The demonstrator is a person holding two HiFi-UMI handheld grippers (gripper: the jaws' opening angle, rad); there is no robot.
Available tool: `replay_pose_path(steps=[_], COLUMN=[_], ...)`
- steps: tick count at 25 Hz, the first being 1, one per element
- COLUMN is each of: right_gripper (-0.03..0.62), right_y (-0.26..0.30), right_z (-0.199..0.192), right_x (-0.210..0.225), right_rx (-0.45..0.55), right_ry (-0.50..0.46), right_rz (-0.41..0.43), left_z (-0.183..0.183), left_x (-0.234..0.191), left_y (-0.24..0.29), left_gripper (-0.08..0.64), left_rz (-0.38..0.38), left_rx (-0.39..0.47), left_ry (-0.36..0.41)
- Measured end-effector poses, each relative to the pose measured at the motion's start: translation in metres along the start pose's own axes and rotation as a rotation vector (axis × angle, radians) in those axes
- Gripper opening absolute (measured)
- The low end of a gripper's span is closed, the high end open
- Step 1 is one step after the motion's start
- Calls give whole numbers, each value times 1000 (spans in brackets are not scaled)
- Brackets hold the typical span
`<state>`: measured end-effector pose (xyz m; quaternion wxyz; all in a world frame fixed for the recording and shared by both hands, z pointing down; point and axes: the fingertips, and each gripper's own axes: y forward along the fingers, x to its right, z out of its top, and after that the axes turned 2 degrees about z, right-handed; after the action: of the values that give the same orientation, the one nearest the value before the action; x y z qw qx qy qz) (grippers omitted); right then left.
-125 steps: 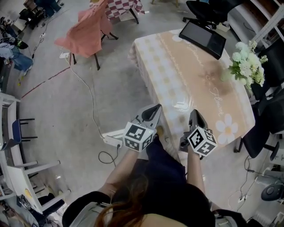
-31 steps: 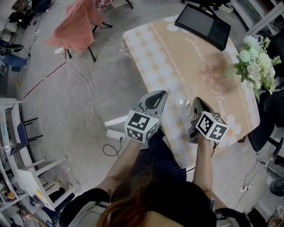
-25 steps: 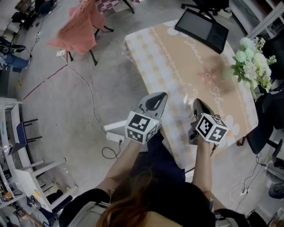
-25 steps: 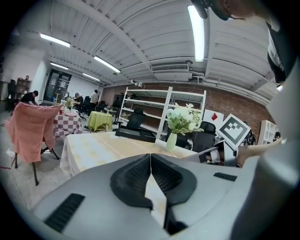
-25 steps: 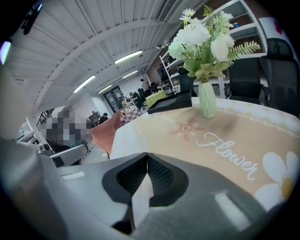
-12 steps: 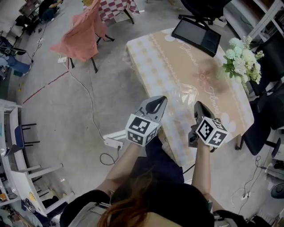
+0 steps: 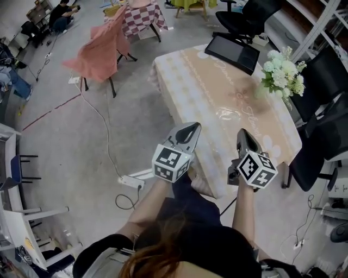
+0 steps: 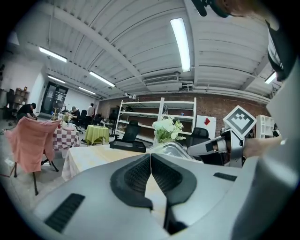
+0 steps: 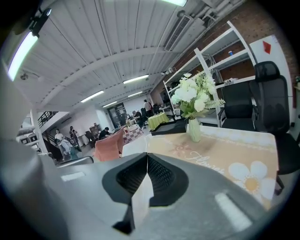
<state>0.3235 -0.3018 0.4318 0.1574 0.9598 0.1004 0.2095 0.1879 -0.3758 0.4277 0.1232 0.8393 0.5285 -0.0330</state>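
Both grippers hang in the air over the near end of a table [image 7: 202, 87] with a beige flower-print cloth. My left gripper [image 7: 193, 126] is shut with nothing in it; its jaws meet in the left gripper view [image 8: 150, 154]. The empty right gripper [image 7: 241, 132] is also shut, its pads closed together in the right gripper view [image 9: 147, 154]. A small clear, glassy item [image 7: 227, 114] lies on the cloth just beyond both tips. White flowers in a pale vase [image 7: 280, 73] stand at the table's right edge. The same vase [image 9: 193, 130] shows ahead of the right gripper.
A black flat device [image 7: 231, 53] lies at the table's far end. A chair draped in pink cloth [image 7: 100, 52] and a checkered table [image 7: 142, 13] stand beyond. A power strip with cable [image 7: 128, 182] lies on the floor. Black office chairs [image 7: 325, 127] crowd the right side.
Both grippers have drawn back a little from the table; the vase looks smaller and farther in the right gripper view. The head view has shifted. Both grippers stay shut.
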Motion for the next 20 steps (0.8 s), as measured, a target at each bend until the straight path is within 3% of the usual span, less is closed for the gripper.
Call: replay_pose_path(steps=[20], right_gripper=[6], right_y=[-92], right_z=[-25], right_x=[-27], right_rx=[73], right_ry=[-51], right_rz=[23], left_z=[-16], left_x=[39], left_y=[-77], left_gripper=[11], left_rz=[16], left_rx=[61], left_ry=[21])
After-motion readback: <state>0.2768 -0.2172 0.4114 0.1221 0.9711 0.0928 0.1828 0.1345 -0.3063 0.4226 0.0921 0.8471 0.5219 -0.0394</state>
